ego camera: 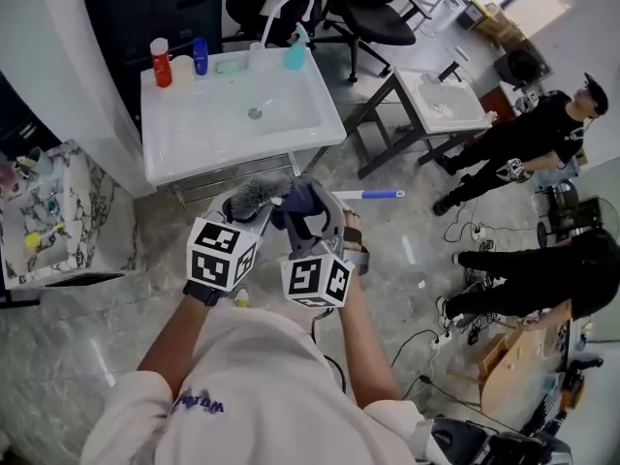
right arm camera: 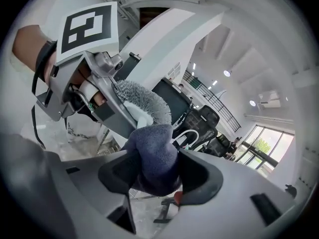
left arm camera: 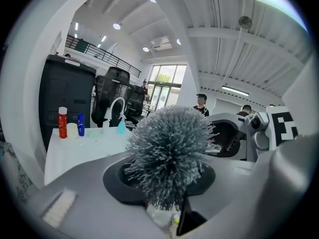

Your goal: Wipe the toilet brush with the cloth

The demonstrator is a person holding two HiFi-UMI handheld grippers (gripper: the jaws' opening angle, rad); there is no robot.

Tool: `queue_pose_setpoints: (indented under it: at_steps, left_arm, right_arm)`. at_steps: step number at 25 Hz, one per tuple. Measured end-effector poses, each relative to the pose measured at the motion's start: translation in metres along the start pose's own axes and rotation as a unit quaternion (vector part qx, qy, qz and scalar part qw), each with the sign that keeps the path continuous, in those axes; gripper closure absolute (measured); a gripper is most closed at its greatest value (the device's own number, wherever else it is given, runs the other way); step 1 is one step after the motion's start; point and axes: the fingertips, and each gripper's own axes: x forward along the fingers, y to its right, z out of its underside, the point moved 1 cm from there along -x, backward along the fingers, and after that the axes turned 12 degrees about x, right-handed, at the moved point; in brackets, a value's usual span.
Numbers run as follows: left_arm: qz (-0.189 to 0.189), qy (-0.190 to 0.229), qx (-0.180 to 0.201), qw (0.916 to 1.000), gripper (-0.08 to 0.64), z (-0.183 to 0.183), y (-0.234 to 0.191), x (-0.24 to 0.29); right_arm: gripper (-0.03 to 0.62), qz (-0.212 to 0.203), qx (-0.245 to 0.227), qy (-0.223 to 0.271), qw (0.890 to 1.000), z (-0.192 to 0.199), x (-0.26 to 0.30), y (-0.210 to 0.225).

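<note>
Toilet brush [left arm camera: 169,151] is clamped in our left gripper [left arm camera: 167,182], whose jaws are closed low on it near the neck. That leaves the grey bristle head sticking out past the fingertips, where we can wipe it. We hold it in front of us over the floor, on the near side of the white sink [ego camera: 184,158]. Our right gripper [right arm camera: 154,169] pinches a bunched dark blue cloth [right arm camera: 152,153], with a thick wad pushed forward as the wiping face. The cloth sits just right of the bristles; we cannot tell whether it touches them. With both tools brought tip to tip, we judge the wiping is about to begin or barely started.
</note>
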Motion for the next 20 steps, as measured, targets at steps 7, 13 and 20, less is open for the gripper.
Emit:
queue_pose_setpoints:
  at_steps: [7, 13, 20]
  left_arm:
    - [-0.008, -0.008, 0.012, 0.9999, 0.417, 0.006, -0.001, -0.002]
    - [-0.006, -0.009, 0.015, 0.9998, 0.414, 0.009, -0.003, -0.002]
    - [-0.011, -0.012, 0.010, 0.9998, 0.413, 0.014, -0.009, -0.008]
  right_arm:
    - [0.384, -0.012, -0.009, 0.010, 1.000, -0.001, 0.000, -0.013]
    - [0.387, -0.012, -0.022, 0.006, 1.000, 0.002, 0.001, -0.015]
    - [0.385, 0.013, -0.012, -0.014, 1.000, 0.020, 0.001, 0.003]
